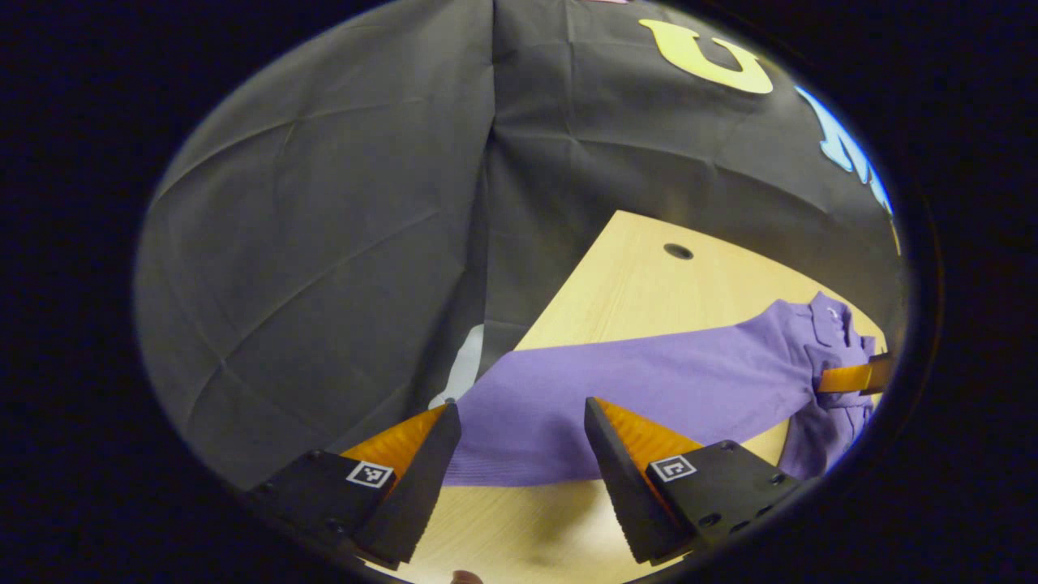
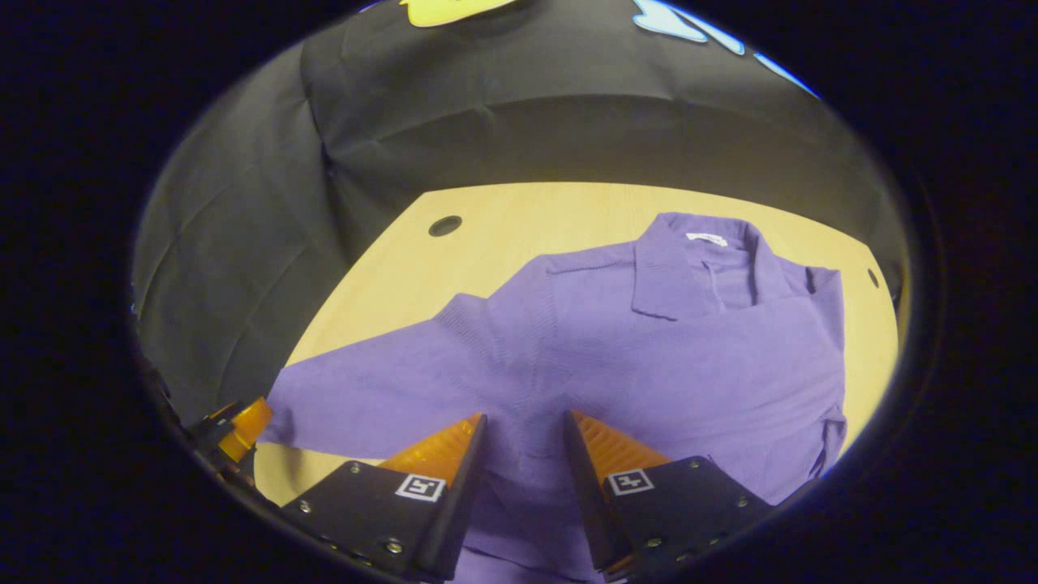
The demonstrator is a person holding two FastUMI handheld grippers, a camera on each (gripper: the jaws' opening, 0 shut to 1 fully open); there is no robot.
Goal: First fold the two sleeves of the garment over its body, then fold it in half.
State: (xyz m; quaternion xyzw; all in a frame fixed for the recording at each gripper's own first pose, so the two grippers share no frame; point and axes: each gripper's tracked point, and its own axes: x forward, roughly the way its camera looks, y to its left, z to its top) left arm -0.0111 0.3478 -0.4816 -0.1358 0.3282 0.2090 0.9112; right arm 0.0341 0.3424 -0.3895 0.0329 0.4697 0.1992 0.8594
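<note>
Left gripper view has my left gripper [image 1: 523, 422] at six o'clock, its two fingers spread wide with nothing pinched between them. Beyond the gap lies the purple knitted long-sleeved garment with a collar [image 1: 649, 381], one sleeve stretched flat toward me so that its cuff end sits between my fingertips and just past them; I cannot tell whether either tip touches the knit. The sleeve runs away toward three o'clock, where the collar and body bunch up. There, at the edge of the picture, my right gripper [image 1: 855, 377] shows as a short bar lying against the cloth. Everything rests on a pale wooden table with a round cable hole [image 1: 641, 284], the hole at about one o'clock from the sleeve.

Right gripper view puts my right gripper [image 2: 525, 426] at six o'clock, fingers parted by a moderate gap and poised over the garment's [image 2: 665, 349] lower body. Purple knit shows between them, but neither finger visibly presses it, so I hold nothing. The collar points to twelve o'clock, lying open and flat. One sleeve extends out to nine o'clock, unfolded, across the table [image 2: 519, 219]. At its end, near eight o'clock, part of my left gripper [image 2: 239, 430] peeks in just beside the cuff.
</note>
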